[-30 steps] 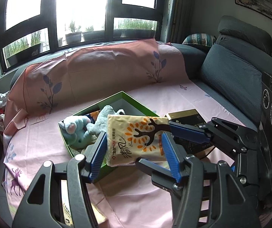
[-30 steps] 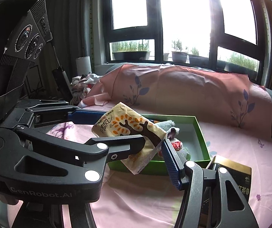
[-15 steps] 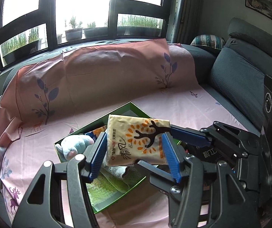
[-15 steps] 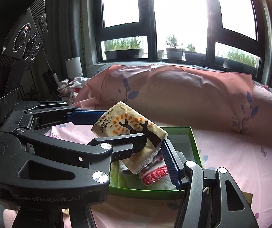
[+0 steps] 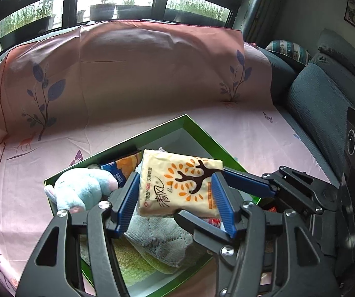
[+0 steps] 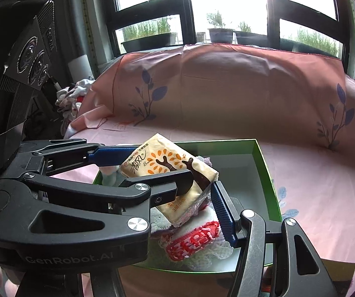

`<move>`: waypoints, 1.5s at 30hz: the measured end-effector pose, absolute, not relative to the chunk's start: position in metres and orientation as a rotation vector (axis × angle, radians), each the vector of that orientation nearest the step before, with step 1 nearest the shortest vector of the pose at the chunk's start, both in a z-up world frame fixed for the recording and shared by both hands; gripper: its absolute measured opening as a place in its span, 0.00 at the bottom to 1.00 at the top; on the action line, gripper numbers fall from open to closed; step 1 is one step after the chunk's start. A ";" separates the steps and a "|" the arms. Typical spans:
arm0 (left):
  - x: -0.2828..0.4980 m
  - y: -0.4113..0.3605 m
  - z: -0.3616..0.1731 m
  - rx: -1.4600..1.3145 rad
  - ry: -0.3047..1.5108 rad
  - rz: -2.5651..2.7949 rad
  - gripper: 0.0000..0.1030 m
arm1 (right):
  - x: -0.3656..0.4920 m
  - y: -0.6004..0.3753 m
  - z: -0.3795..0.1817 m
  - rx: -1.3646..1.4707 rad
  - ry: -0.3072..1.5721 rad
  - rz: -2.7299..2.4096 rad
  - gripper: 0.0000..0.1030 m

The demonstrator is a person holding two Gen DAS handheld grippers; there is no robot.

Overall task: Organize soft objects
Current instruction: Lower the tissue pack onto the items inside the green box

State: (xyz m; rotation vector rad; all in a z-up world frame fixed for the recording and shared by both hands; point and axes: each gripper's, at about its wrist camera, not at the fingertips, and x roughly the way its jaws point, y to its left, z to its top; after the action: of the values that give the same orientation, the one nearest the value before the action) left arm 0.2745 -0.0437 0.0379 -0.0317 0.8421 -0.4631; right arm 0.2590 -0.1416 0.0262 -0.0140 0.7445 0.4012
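Tissue pack [image 5: 180,183]: clamped crosswise between the left claw [image 5: 175,203] pads and the right claw [image 6: 170,188] pads, long axis tilted, suspended directly above the green box [image 5: 202,133]. Plush toy [image 5: 78,190] and folded towels [image 5: 157,240] are lodged beneath; release downward is judged next.

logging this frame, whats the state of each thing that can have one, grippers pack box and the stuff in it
left gripper: shut on tissue pack
right gripper: shut on tissue pack
tissue pack: sealed, tilted, held above the box
green box: open, no lid on
plush toy: lying in box
knitted cloth: folded in box
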 end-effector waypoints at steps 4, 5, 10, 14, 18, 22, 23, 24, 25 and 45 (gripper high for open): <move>0.282 -0.038 0.030 -0.043 0.852 -0.452 0.56 | 0.267 -0.134 0.019 -0.017 0.762 0.401 0.58; 0.284 -0.036 0.028 -0.046 0.855 -0.449 0.56 | 0.268 -0.132 0.018 -0.020 0.766 0.402 0.58; 0.292 -0.028 0.018 -0.051 0.873 -0.439 0.56 | 0.277 -0.123 0.008 -0.043 0.794 0.407 0.58; 0.295 -0.024 0.013 -0.061 0.881 -0.433 0.56 | 0.282 -0.120 0.003 -0.044 0.809 0.409 0.58; 0.298 -0.022 0.007 -0.062 0.892 -0.430 0.56 | 0.284 -0.117 -0.002 -0.050 0.823 0.409 0.58; 0.300 -0.021 0.003 -0.067 0.901 -0.430 0.56 | 0.286 -0.115 -0.005 -0.055 0.833 0.408 0.58; 0.300 -0.021 0.002 -0.068 0.903 -0.430 0.56 | 0.286 -0.115 -0.006 -0.056 0.835 0.408 0.58; 0.300 -0.021 0.002 -0.069 0.904 -0.430 0.56 | 0.287 -0.115 -0.006 -0.056 0.837 0.407 0.58; 0.301 -0.021 0.001 -0.069 0.905 -0.429 0.56 | 0.287 -0.114 -0.006 -0.058 0.839 0.407 0.58; 0.310 -0.020 -0.005 -0.060 0.941 -0.408 0.56 | 0.295 -0.104 -0.010 -0.080 0.871 0.399 0.58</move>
State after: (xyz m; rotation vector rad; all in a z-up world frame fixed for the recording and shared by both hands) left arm 0.3100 -0.0196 -0.0049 -0.0599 0.9407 -0.4077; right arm 0.2945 -0.1042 -0.0104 -0.0800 0.8707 0.3988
